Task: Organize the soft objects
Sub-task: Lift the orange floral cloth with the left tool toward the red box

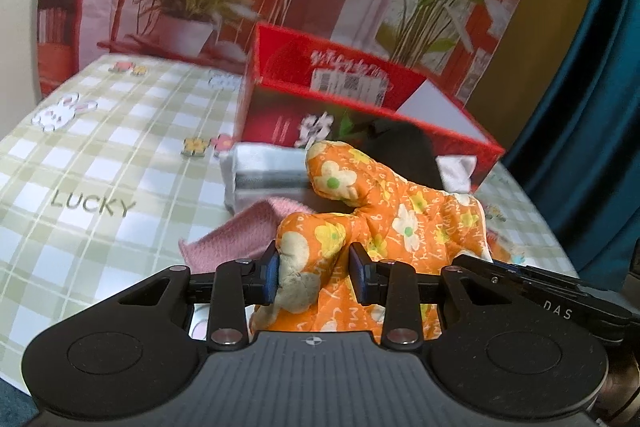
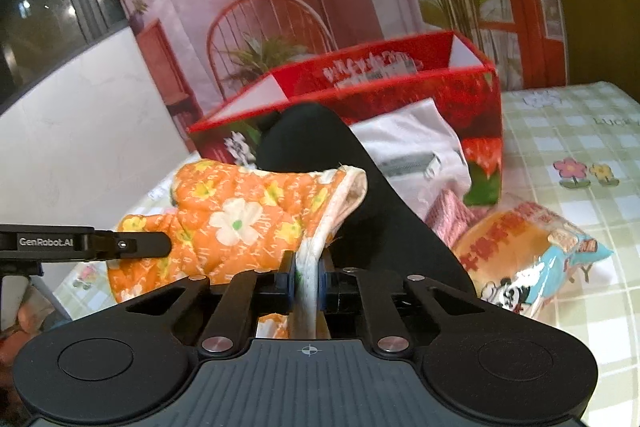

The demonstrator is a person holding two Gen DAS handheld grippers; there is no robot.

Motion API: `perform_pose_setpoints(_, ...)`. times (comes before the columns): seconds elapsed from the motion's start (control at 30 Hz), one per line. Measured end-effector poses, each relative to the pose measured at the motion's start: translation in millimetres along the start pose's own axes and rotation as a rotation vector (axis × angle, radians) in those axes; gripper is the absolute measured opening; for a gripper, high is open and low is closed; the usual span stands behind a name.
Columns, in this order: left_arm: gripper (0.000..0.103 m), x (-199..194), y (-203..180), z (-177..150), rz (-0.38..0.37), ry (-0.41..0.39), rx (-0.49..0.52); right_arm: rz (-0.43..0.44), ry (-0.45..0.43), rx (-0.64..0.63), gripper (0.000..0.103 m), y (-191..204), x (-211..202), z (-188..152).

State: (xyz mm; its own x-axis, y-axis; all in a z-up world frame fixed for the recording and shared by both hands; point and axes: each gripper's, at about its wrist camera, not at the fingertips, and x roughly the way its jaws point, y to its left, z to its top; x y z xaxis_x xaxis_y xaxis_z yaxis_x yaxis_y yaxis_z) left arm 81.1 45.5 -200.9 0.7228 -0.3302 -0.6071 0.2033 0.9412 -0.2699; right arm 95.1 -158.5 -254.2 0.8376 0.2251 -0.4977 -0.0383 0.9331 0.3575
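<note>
An orange flowered oven mitt [image 1: 384, 219] is held up between both grippers above the checked table. My left gripper [image 1: 314, 277] is shut on the mitt's thumb end. My right gripper [image 2: 307, 281] is shut on the mitt's white cuff edge [image 2: 320, 251]; the mitt body [image 2: 240, 215] spreads to its left. A black soft item [image 2: 344, 179] lies behind the mitt, in front of the open red box [image 2: 472, 99]. The box [image 1: 280, 107] also shows in the left wrist view.
A white cloth with a grey band [image 1: 264, 175], a pink knitted cloth [image 1: 244, 231] and a packaged bun [image 2: 532, 255] lie on the table near the box. A printed backdrop stands behind. The checked tablecloth [image 1: 100, 163] extends left.
</note>
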Motion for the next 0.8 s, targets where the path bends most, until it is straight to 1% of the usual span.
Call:
perform_pose_setpoints(0.1,0.036,-10.9,-4.3,6.2,-0.014,-0.047,0.023,0.013,-0.050,-0.019,0.009,3.8,-11.1,5.9)
perform_pose_setpoints(0.23,0.036,-23.8,-17.4,15.7,-0.019,-0.107,0.096,0.023,-0.122,-0.033,0.009,6.4,-26.9,18.1)
perform_pose_setpoints(0.33,0.036,-28.8,-26.5,23.7,-0.027,-0.135,0.136,0.023,-0.163,-0.041,0.009,6.3,-35.1,27.3)
perform_pose_setpoints(0.47,0.036,-30.9,-33.3,34.1,-0.042,-0.155,0.149,0.022,-0.192,-0.058,0.009,6.3,-40.1,40.2)
perform_pose_setpoints(0.6,0.036,-24.5,-38.3,47.6,-0.054,-0.147,0.152,0.021,-0.217,-0.076,0.009,5.5,-42.9,55.6)
perform_pose_setpoints(0.7,0.036,-19.7,-41.1,60.6,-0.064,-0.146,0.149,0.023,-0.232,-0.086,0.009,4.0,-41.8,71.5)
perform_pose_setpoints(0.8,0.036,-17.0,-42.9,77.4,-0.083,-0.167,0.132,0.029,-0.242,-0.096,0.009,2.2,-38.7,90.9)
